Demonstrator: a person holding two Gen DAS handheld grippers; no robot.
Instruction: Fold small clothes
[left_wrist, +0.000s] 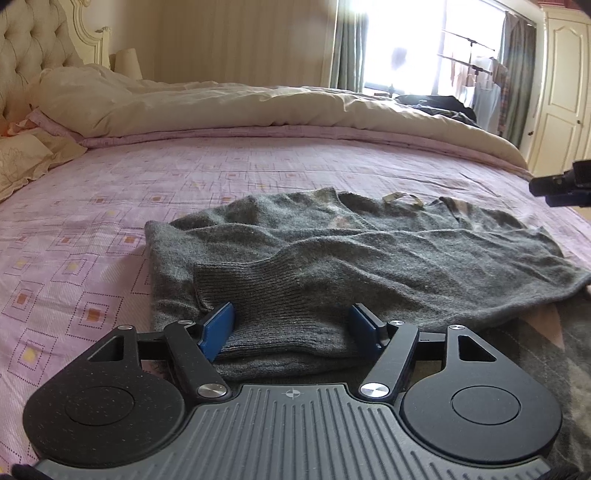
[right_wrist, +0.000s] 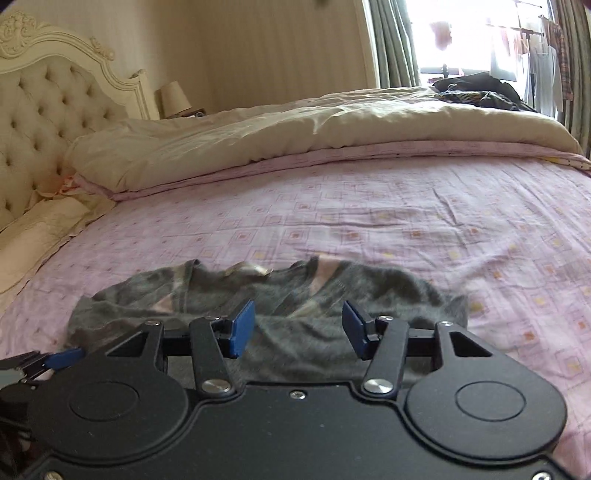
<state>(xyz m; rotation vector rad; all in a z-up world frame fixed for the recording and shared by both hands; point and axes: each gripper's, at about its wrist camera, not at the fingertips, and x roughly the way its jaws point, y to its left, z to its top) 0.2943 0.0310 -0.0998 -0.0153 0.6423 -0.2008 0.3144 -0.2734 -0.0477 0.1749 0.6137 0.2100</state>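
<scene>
From the left wrist view, our left tongs sit low over the near edge of the grey knit sweater, blades apart with a ribbed sleeve cuff lying between them but not pinched, as far as we can tell. The sweater is spread across the pink patterned bedsheet, neck label at the far side. The risk here: if we close now we'd probably grab the cuff plus the layer under it, and dragging that would bunch the whole thing instead of making a clean fold. The knit is soft and clingy, so it'll likely pull along rather than slide. The right tongs poke in at the right edge, well clear of the fabric. Behind it all is the cream duvet heaped up, which limits how far we can push anything back. In the right wrist view, our right tongs are apart and empty, above the sweater, and the picture is a bit blurry. The left tongs' blue tip shows at lower left, so crossing over could bump them. The tufted headboard, lamp and a dark clothes pile by the window are all well out of the way.
</scene>
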